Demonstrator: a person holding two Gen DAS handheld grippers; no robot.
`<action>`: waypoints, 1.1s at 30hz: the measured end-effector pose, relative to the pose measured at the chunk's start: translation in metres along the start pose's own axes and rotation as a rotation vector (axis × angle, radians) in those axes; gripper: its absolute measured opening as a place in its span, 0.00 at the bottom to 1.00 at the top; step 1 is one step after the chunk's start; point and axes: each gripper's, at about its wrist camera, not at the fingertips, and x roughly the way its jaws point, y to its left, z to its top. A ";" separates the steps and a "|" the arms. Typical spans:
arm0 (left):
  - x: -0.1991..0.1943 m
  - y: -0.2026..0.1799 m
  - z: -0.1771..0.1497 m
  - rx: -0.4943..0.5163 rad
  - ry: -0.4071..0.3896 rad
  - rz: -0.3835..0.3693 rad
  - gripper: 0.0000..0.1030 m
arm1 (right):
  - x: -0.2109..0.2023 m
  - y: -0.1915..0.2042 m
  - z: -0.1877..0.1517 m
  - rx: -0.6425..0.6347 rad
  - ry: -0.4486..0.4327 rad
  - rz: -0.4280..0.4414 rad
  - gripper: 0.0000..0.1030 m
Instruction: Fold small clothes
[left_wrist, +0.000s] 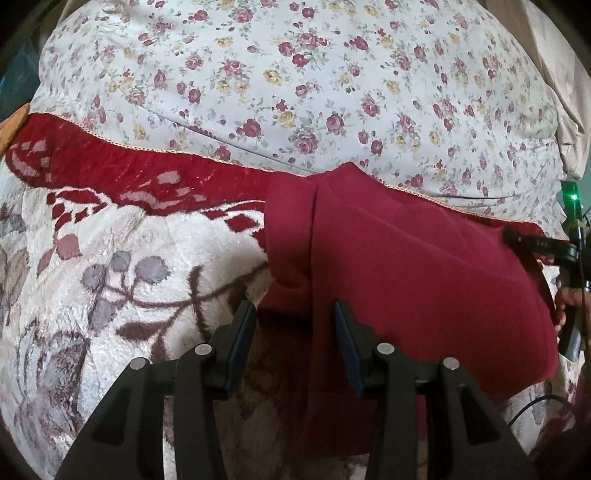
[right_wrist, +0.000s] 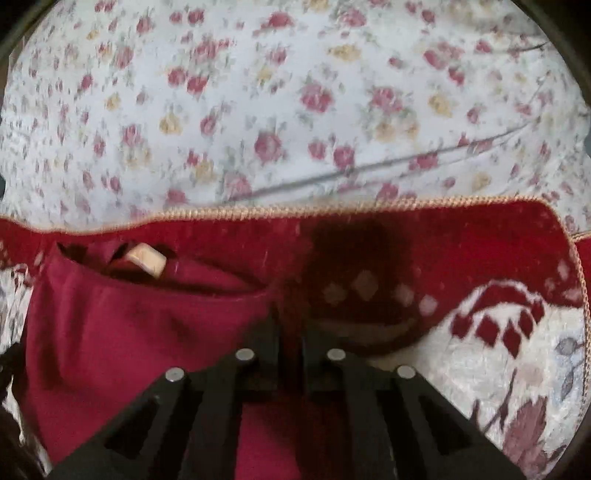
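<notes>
Spreading across everything ahead of both claws is a pale floral bedsheet (left_wrist: 332, 74), and nearer lies a plush blanket (left_wrist: 110, 258) with a deep red border and leaf pattern, its corded edge running crosswise in front of the fingertips. On the blanket rests the maroon garment (left_wrist: 406, 277), directly ahead of and beneath the left gripper (left_wrist: 295, 325) and reaching off to that claw's right. The left gripper's fingers are spread wide, with the garment's lower left edge lying in the gap between them and neither pad touching cloth. The right gripper (right_wrist: 290, 332) has its fingers pressed together, pinching the garment's edge; the cloth bunches to that claw's left. A small beige label (right_wrist: 147, 258) shows inside the garment's opening, ahead and left of the right claw.
</notes>
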 end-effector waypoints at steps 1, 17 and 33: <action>0.001 0.000 0.000 0.000 0.001 -0.001 0.22 | 0.002 0.003 0.001 -0.001 -0.022 -0.018 0.08; 0.000 0.001 -0.002 -0.014 0.006 -0.006 0.24 | -0.056 0.055 -0.004 -0.050 -0.125 0.011 0.39; 0.002 0.003 -0.001 -0.019 0.015 -0.007 0.30 | 0.039 0.139 -0.016 -0.097 0.023 0.124 0.49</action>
